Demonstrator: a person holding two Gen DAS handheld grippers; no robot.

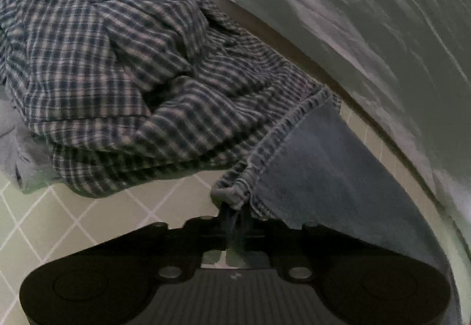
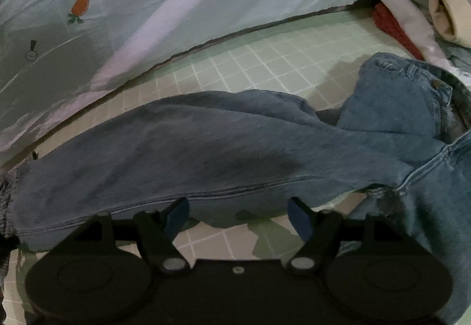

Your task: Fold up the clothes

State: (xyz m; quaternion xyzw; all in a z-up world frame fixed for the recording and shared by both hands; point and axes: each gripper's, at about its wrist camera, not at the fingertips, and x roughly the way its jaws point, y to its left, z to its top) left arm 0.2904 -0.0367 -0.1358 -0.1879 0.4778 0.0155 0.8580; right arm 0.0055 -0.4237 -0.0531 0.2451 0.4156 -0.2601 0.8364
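A pair of blue jeans (image 2: 235,148) lies across the green checked cloth, one leg stretched to the left, the waistband (image 2: 435,89) at the right. My left gripper (image 1: 235,225) is shut on the hem (image 1: 235,192) of a jeans leg (image 1: 338,177) and holds it lifted. My right gripper (image 2: 238,216) is open, its blue pads (image 2: 176,216) just above the near seam of the stretched leg, holding nothing.
A blue and white plaid shirt (image 1: 112,66) lies crumpled beyond the left gripper. A pale sheet with a carrot print (image 2: 82,2) hangs behind. A pile of clothes (image 2: 426,1), beige, white and red, sits at the far right on the green checked cloth (image 2: 265,60).
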